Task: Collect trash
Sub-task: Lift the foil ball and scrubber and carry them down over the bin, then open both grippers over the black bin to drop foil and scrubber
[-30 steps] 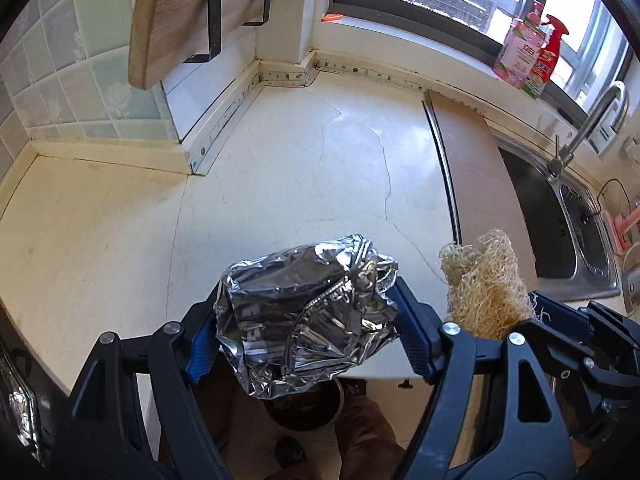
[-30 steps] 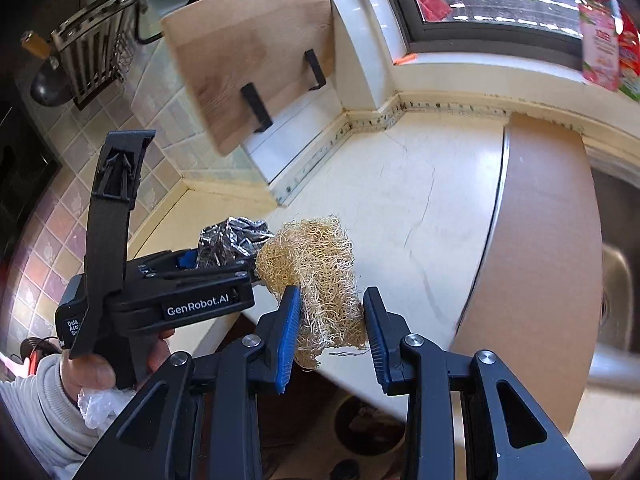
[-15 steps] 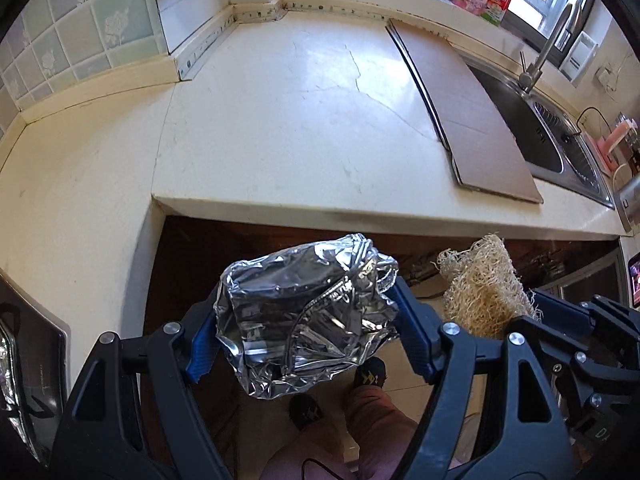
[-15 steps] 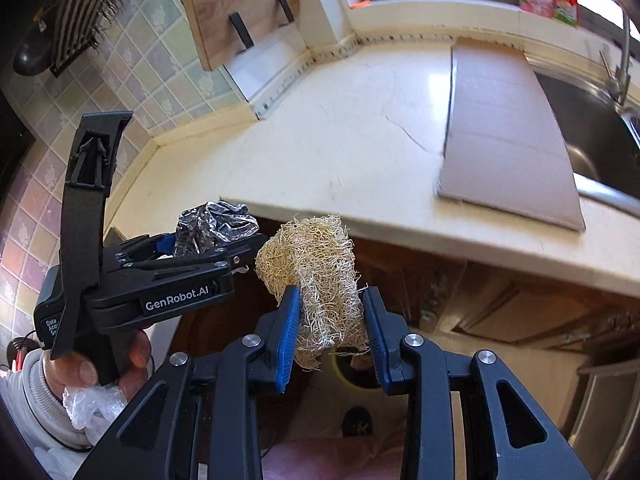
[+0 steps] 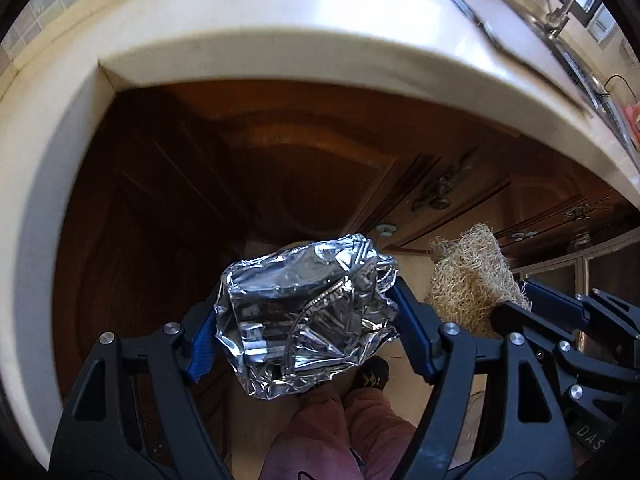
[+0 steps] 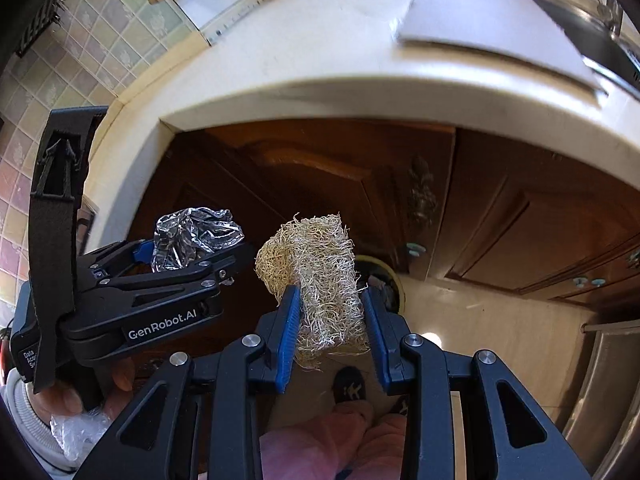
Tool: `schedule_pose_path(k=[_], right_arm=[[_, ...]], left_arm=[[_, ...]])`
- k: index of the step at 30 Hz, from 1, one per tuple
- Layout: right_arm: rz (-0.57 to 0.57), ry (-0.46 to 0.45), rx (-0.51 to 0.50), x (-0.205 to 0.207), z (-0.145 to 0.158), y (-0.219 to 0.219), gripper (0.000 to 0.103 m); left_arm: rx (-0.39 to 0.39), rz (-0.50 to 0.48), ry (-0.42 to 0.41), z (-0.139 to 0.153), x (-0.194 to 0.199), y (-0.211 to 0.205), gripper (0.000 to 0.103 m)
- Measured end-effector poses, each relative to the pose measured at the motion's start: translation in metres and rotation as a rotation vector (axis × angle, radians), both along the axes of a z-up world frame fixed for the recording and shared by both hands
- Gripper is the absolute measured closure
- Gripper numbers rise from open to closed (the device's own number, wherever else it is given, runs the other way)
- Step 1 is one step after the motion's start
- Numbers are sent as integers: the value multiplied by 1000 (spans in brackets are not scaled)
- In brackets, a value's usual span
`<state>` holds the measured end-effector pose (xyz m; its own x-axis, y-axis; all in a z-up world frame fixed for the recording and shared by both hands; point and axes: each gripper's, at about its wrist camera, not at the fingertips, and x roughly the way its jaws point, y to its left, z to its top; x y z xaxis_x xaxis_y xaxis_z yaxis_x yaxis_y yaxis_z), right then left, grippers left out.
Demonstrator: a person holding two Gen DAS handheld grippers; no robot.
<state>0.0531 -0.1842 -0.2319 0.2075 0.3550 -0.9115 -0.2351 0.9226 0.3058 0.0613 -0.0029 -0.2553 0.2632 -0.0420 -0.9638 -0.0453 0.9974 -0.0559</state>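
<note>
Both grippers (image 5: 308, 320) (image 6: 330, 312) have dropped below the countertop (image 5: 280, 52) edge

A cream countertop (image 6: 360, 40) curves across the top of both views, and a flat brown board (image 6: 492, 20) lies on it near the sink edge. Under it stand dark wooden cabinet doors (image 5: 280, 168). The pale tiled floor (image 6: 500, 320) carries a round bin (image 6: 384, 276), mostly hidden, and the person's dark shoe (image 6: 350, 386).
</note>
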Motion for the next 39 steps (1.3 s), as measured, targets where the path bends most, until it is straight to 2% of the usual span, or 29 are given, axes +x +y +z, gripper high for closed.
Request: schedule_pose_path(k=[8, 13, 17, 21, 26, 30, 33, 35, 39], right_arm=[[7, 85, -21, 9, -101, 0, 72], [4, 120, -25, 21, -158, 13, 71], [8, 138, -34, 35, -191, 26, 69], [13, 165, -50, 45, -220, 38, 68], [5, 182, -46, 56, -243, 45, 64], [6, 196, -34, 55, -250, 47, 58], [5, 212, -34, 56, -255, 49, 57], [3, 217, -36, 56, -255, 49, 57], [-2, 212, -33, 51, -251, 46, 56]], left_arm=[[13, 93, 67, -91, 1, 10, 30], [-15, 144, 113, -146, 6, 29, 30], [-31, 160, 134, -176, 9, 42, 30], [-49, 138, 142, -193, 10, 48, 30], [-68, 108, 151, -207, 10, 48, 29], [-95, 76, 166, -215, 17, 48, 29], [-104, 74, 201, -225, 19, 49, 28], [-98, 75, 208, -230, 19, 48, 20], [-93, 70, 196, -230, 16, 45, 17]])
